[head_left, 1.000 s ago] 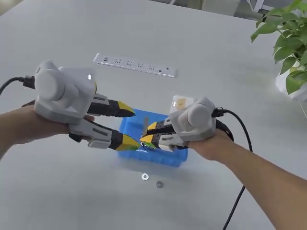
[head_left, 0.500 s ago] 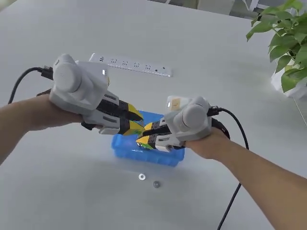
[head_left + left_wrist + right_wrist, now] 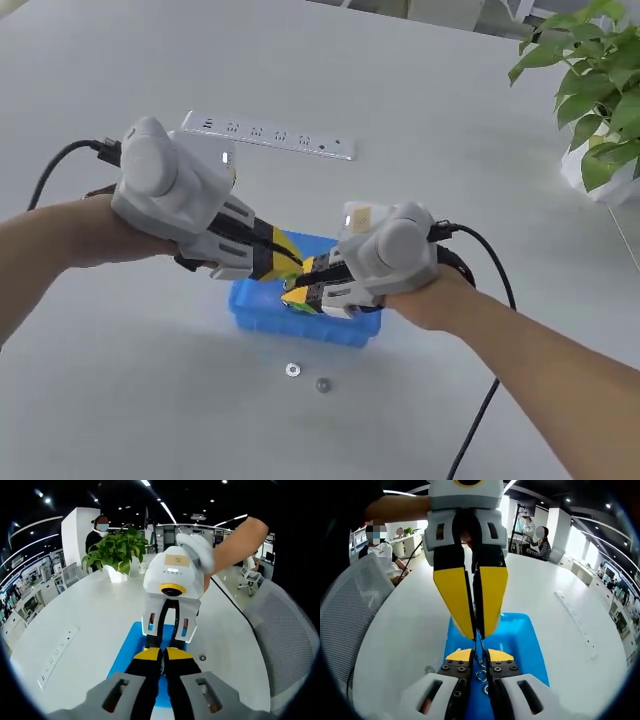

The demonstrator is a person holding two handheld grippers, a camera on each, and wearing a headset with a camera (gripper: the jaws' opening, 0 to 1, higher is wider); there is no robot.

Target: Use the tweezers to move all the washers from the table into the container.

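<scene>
Both tools are met tip to tip over the blue container (image 3: 262,316) on the table (image 3: 450,150). The tweezers (image 3: 479,647) are pinched in the right tool (image 3: 480,656), and their far end is clamped by the left tool (image 3: 479,634), jaws pressed nearly together. Two washers (image 3: 292,370) are seen lying on the table just beside the container, and another washer (image 3: 481,675) is glimpsed inside it.
</scene>
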